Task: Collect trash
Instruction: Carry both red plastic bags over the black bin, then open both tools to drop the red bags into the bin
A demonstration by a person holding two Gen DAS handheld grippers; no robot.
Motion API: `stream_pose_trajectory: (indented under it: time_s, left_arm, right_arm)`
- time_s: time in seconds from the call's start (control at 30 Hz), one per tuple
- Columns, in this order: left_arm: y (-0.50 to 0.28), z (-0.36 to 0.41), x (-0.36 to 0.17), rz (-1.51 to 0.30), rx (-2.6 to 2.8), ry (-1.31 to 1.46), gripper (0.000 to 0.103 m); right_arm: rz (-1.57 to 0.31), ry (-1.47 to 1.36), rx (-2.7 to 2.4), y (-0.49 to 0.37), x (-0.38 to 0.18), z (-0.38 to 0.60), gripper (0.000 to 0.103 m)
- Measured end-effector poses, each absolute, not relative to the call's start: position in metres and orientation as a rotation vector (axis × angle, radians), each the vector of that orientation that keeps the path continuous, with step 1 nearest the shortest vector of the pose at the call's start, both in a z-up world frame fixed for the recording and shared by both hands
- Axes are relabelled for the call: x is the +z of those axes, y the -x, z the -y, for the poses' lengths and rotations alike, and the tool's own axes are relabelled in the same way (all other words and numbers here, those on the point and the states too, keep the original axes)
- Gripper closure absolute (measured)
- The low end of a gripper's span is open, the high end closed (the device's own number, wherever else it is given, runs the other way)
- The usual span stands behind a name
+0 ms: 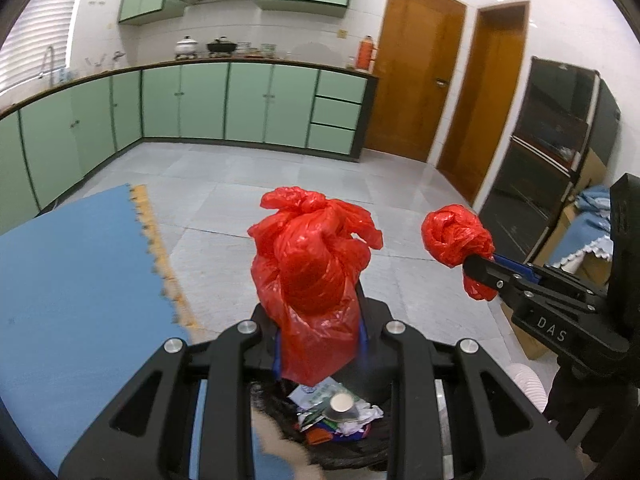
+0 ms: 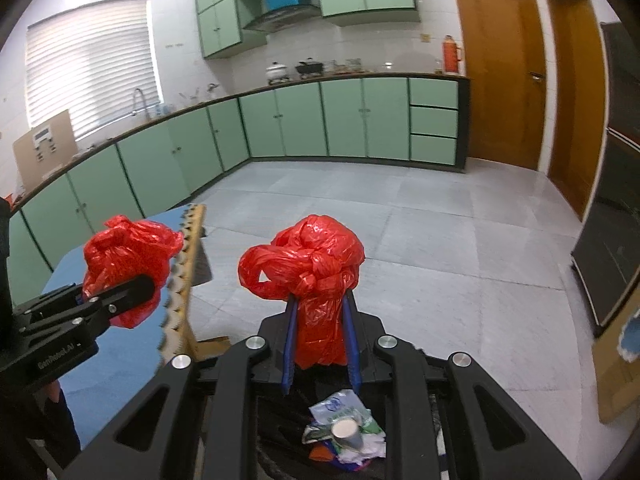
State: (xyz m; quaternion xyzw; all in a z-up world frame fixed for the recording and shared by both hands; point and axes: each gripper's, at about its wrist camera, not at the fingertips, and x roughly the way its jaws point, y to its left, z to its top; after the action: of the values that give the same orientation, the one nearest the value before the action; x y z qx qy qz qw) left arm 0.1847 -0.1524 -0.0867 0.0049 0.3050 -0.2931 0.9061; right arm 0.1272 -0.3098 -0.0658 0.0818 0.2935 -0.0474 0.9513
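Note:
My left gripper (image 1: 320,312) is shut on a knotted handle of a red plastic trash bag (image 1: 316,264) and holds it up; it also shows at the left of the right wrist view (image 2: 124,292). My right gripper (image 2: 320,320) is shut on the bag's other knotted red handle (image 2: 308,264); it shows at the right of the left wrist view (image 1: 480,276). Below both grippers the bag's opening shows trash: a metal can (image 2: 346,432), a white wrapper (image 2: 336,406) and crumpled papers (image 1: 360,412).
A blue foam mat (image 1: 80,280) with a toothed yellow edge lies on the left. Grey tiled floor (image 2: 440,240) stretches to green kitchen cabinets (image 2: 320,120). Wooden doors (image 1: 420,72) and a dark glass cabinet (image 1: 540,140) stand on the right, with cardboard boxes (image 2: 616,368) near it.

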Motion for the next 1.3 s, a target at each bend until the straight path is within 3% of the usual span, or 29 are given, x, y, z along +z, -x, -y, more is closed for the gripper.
stream_pose_trajectory:
  time_s: [0.47,0.67,0.73,0.9,1.17,1.23,1.3]
  left_arm:
    - [-0.200,0.207,-0.138,-0.708,-0.703,-0.061,0.076]
    - [-0.205,0.207,-0.143,-0.731,-0.696,-0.061,0.061]
    - [-0.207,0.206,-0.143,-0.739,-0.698,-0.056,0.057]
    - [-0.211,0.204,-0.142,-0.758,-0.704,-0.028,0.047]
    - [-0.213,0.197,-0.135,-0.753,-0.688,-0.013,0.042]
    - [-0.212,0.194,-0.131,-0.738,-0.680,-0.013,0.034]
    - [-0.210,0.189,-0.124,-0.723,-0.679,-0.008,0.033]
  right_arm:
    - [-0.664,-0.197,-0.168,-0.118,-0.102,0.342,0.082]
    - [-0.699,-0.213,-0.180,-0.120,-0.117,0.350,0.077]
    - [-0.706,-0.218,-0.178,-0.122,-0.120,0.353,0.067]
    - [-0.722,-0.228,-0.181,-0.129,-0.123,0.359,0.055]
    - [-0.712,-0.227,-0.198,-0.128,-0.119,0.359,0.048]
    - [-0.698,-0.221,-0.205,-0.125,-0.114,0.359,0.039]
    - [-0.681,-0.214,-0.207,-0.121,-0.110,0.357,0.032]
